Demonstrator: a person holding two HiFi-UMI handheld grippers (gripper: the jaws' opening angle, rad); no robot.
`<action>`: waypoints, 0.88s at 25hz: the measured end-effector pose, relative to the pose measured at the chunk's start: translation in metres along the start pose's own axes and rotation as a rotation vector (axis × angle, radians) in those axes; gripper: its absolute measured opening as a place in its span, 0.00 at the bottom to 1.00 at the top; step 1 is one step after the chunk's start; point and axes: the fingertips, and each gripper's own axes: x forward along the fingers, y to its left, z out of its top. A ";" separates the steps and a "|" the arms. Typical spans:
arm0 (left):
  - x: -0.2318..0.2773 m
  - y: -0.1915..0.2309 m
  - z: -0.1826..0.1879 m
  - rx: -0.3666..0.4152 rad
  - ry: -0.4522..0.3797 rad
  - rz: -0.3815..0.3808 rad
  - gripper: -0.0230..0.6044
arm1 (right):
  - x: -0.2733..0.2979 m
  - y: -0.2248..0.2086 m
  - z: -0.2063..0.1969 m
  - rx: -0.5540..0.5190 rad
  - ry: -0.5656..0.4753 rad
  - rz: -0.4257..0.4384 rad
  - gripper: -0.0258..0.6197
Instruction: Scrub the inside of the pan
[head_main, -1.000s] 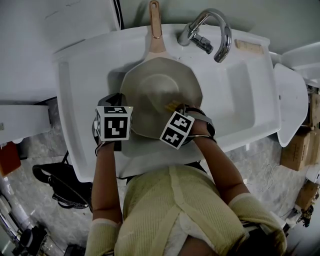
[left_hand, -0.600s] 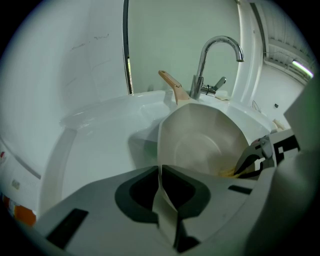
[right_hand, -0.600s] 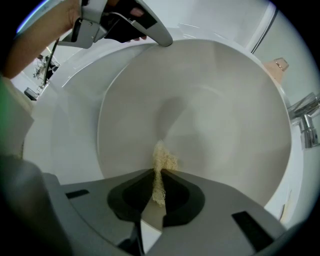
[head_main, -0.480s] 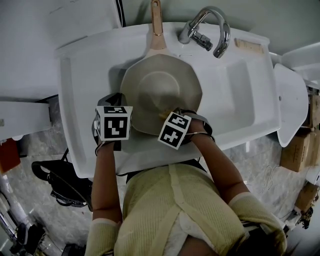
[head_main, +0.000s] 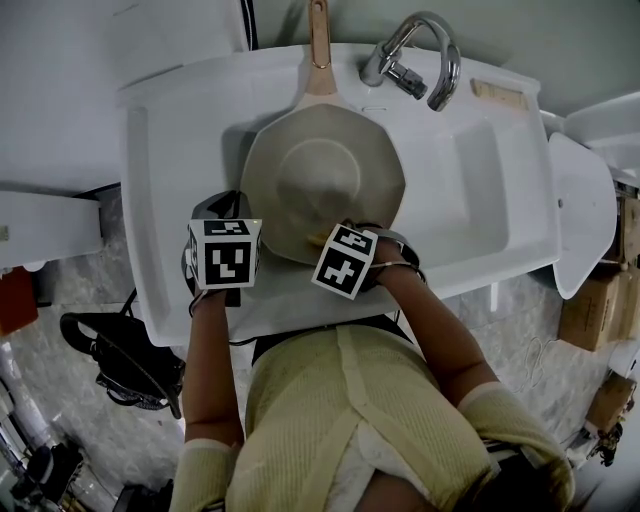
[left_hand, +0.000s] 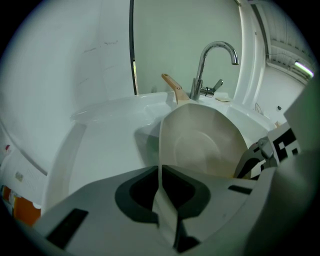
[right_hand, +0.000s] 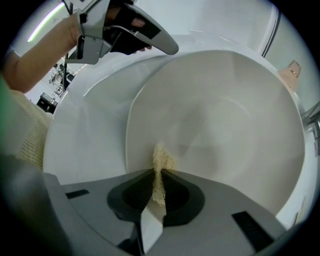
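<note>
The pan, in the middle of the sink, is pinched at its near rim by the left gripper; a yellow sponge is clamped in the right gripper. Under hard scrubbing the rim could be pulled from that narrow pinch.

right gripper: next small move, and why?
Probably push the right gripper forward, dragging the yellow sponge from the near wall toward the middle of the pan. Its jaws are shut on the sponge, which sits at the near edge of the inside, with most of the surface ahead. The left gripper is clamped on the rim, steadying the pan.
</note>
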 end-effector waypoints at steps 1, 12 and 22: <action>-0.002 0.000 0.000 -0.004 -0.006 0.001 0.16 | -0.001 0.003 0.002 0.000 -0.009 0.011 0.12; -0.020 -0.026 0.004 -0.029 -0.059 -0.062 0.16 | -0.019 -0.003 0.012 -0.017 -0.096 -0.044 0.12; -0.016 -0.065 0.018 -0.021 -0.101 -0.160 0.16 | -0.084 -0.076 0.030 -0.099 -0.267 -0.420 0.12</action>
